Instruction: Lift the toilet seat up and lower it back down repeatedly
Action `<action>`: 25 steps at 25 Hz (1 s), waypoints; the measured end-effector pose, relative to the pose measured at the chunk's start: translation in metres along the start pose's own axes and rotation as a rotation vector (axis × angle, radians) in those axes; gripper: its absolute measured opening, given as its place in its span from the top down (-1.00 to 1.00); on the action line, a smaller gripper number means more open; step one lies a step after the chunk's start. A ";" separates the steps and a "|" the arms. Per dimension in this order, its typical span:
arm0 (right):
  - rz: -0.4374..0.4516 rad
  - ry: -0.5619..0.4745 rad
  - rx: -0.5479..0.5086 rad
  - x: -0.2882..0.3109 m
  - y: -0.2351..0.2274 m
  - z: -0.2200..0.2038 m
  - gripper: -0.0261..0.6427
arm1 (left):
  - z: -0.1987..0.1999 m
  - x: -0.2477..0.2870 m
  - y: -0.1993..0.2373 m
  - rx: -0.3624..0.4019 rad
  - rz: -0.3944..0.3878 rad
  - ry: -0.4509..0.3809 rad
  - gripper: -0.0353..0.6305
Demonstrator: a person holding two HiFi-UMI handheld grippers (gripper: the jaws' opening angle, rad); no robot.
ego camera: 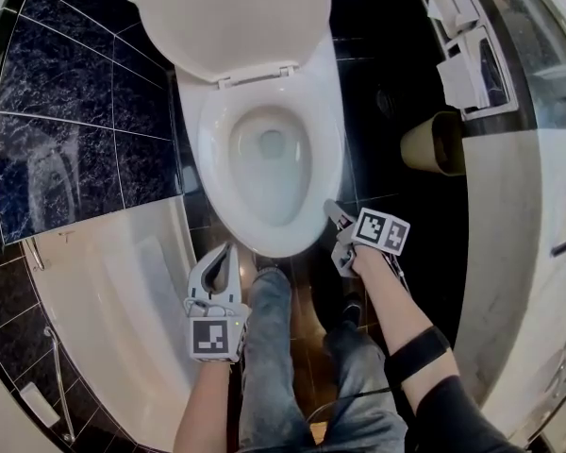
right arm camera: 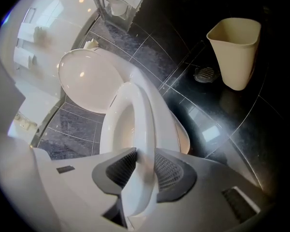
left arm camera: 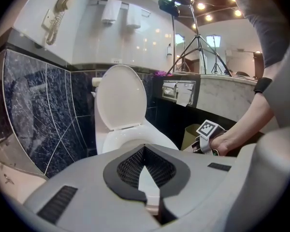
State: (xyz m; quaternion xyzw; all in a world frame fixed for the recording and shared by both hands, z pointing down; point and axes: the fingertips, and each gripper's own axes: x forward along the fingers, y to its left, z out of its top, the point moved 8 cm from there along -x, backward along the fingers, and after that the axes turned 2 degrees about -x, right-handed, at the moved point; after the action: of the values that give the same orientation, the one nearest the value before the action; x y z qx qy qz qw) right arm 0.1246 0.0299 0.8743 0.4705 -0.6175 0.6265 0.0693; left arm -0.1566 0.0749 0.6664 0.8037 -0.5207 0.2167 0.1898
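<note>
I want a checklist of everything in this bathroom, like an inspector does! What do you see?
Surface: dark glossy floor tiles.
Job's things: toilet seat down or nearly down on the bowl; lid upright.
Clutter: beige bin standing on the floor beside the toilet.
Grippers: right gripper shut on the seat's front rim; left gripper shut, holding nothing.
Cables: coiled cord hanging from a wall phone.
Surroundings: white bathtub, dark marbled wall tiles, a tripod.
</note>
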 end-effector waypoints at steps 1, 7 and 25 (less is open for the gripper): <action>0.002 -0.001 0.011 0.000 0.000 0.000 0.53 | -0.001 0.000 -0.001 0.002 -0.003 -0.004 0.90; 0.018 -0.004 0.044 -0.005 0.003 0.002 0.54 | -0.008 -0.002 -0.008 -0.008 -0.014 0.018 0.90; 0.131 -0.020 0.002 -0.082 0.098 0.054 0.56 | -0.045 -0.026 -0.034 0.006 -0.049 0.176 0.90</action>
State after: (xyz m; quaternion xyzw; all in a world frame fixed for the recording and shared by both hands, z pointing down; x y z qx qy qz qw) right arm 0.1314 0.0030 0.7385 0.4353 -0.6470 0.6256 0.0214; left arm -0.1420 0.1312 0.6868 0.7947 -0.4813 0.2834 0.2378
